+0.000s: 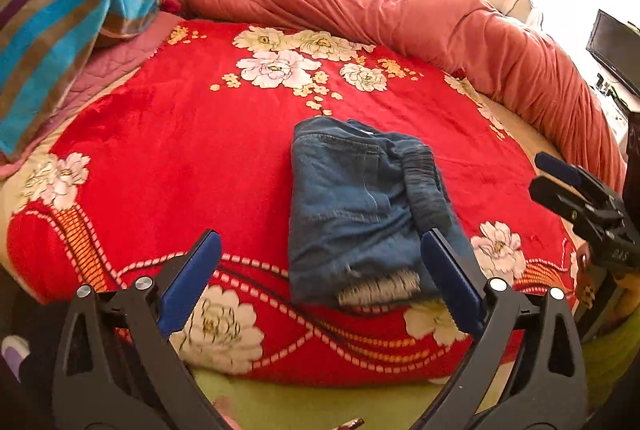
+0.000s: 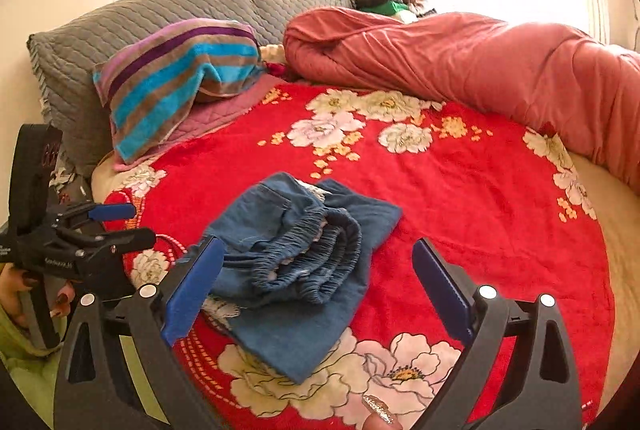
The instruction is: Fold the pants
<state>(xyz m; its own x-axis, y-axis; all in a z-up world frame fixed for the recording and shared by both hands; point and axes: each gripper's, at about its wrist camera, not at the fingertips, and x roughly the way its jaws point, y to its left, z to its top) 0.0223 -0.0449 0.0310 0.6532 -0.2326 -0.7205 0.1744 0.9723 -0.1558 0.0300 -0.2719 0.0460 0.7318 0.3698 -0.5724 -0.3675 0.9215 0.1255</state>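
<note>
Spread over the bed (image 2: 624, 230), a red blanket with white flowers (image 2: 460, 198) carries the blue denim pants (image 1: 352, 206), folded into a compact bundle near its front edge. In the right wrist view the gathered elastic waistband (image 2: 316, 250) lies on top of the bundle, and a bit of grey lining shows at the near end in the left wrist view. Both tools hang above the bundle without touching it. On the left gripper (image 1: 320, 270) the jaws stand wide apart and grip nothing; on the right gripper (image 2: 316, 286) the jaws are likewise spread wide and empty. Behind the pants a rolled salmon duvet (image 1: 400, 2) runs along the far side, a striped towel (image 2: 176, 78) lies over a pillow, and grey quilted pillows (image 2: 120, 18) lean on the wall
</note>
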